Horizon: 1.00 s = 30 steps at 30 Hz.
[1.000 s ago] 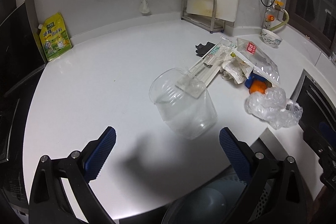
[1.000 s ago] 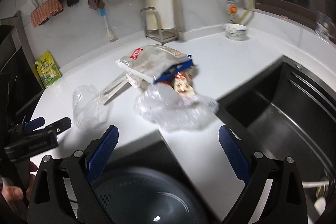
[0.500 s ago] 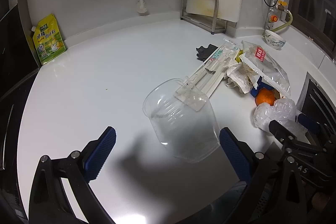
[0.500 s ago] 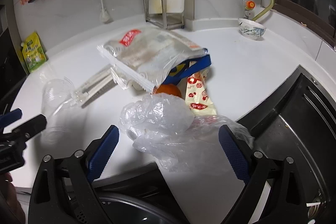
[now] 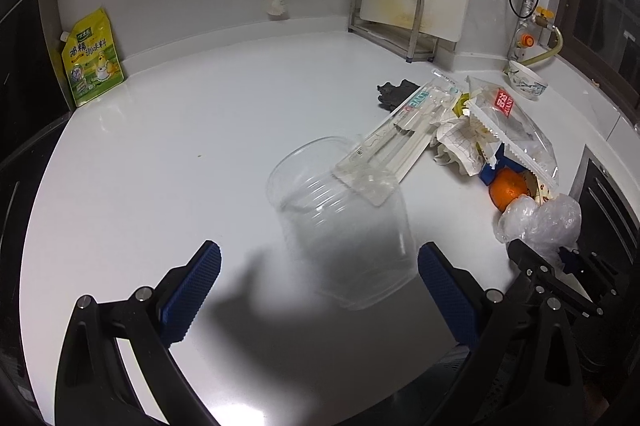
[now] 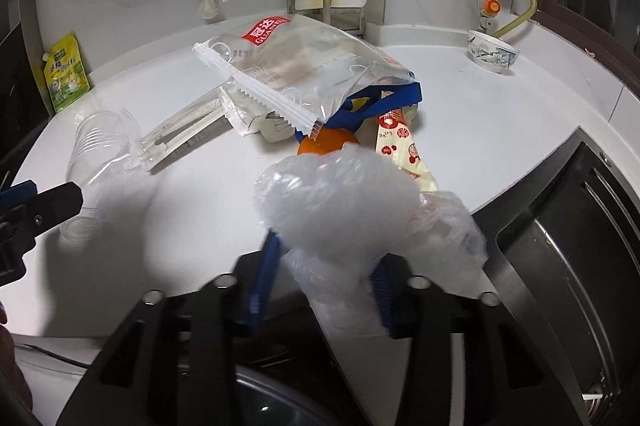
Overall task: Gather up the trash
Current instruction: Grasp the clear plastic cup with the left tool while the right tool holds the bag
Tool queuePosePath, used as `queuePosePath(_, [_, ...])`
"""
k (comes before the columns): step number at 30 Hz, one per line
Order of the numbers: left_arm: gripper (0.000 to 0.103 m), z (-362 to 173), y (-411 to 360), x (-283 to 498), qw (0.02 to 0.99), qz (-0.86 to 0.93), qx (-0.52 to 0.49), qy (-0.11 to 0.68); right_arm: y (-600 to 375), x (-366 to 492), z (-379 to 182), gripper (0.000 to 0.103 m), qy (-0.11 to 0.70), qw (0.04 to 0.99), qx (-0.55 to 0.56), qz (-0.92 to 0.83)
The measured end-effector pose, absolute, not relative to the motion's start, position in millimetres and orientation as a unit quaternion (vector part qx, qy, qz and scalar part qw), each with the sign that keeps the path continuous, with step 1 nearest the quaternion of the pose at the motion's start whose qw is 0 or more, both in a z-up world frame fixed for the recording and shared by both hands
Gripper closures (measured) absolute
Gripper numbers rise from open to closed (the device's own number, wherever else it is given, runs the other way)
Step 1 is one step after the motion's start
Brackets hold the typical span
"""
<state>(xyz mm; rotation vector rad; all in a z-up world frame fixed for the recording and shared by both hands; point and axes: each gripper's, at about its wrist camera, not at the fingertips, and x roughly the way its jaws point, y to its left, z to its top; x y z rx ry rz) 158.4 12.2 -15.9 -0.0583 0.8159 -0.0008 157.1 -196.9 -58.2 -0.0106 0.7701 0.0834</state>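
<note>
My right gripper [image 6: 324, 274] is shut on a crumpled clear plastic bag [image 6: 344, 202] at the counter's front edge; the bag also shows in the left wrist view [image 5: 540, 222]. My left gripper [image 5: 318, 282] is open, its pads either side of a clear plastic cup [image 5: 344, 214] lying on its side, not touching it. Behind lie a clear toothbrush pack [image 5: 400, 130], a clear snack bag with a red label [image 6: 292, 66], an orange [image 6: 324, 142], a blue wrapper [image 6: 384, 102] and a red-and-white sachet [image 6: 404, 150].
A white counter [image 5: 200, 130] carries a yellow-green pouch [image 5: 90, 58], a metal rack [image 5: 388, 14] and a small bowl [image 6: 492, 50]. A dark sink [image 6: 568, 226] lies to the right. A bin rim [image 6: 248, 398] sits below the counter's front edge.
My right gripper moved forward and shut on the crumpled plastic bag. My left gripper moved closer to the clear cup and stayed open.
</note>
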Motion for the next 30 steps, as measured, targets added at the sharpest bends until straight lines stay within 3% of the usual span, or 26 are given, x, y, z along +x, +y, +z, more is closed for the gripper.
queuePosePath(30, [0.006, -36, 15, 191, 0.897, 0.033, -0.083, 0.433, -234, 94, -44, 0.073, 0.36, 0.928, 0.086, 0.045])
